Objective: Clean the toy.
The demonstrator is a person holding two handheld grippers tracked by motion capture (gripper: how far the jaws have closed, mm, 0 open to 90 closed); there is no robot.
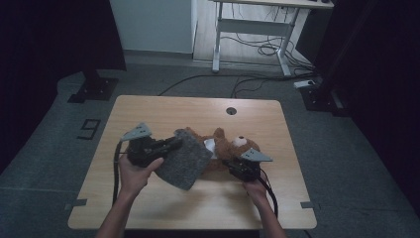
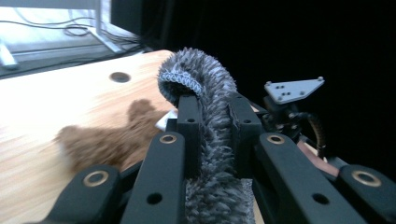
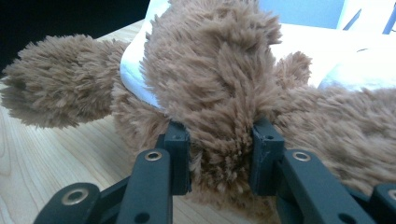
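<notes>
Though limp, teddy bear [image 1: 225, 148] lengthwise left-right, head rightward.

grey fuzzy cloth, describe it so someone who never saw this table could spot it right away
On the light wooden table, look left of centre, just left of the brown teddy bear lying there. The grey fuzzy cloth hangs lifted, pinched in the left gripper. It is the one grey, flat, shaggy piece; the bear beside it is brown and stuffed, clamped by the right gripper.
</notes>
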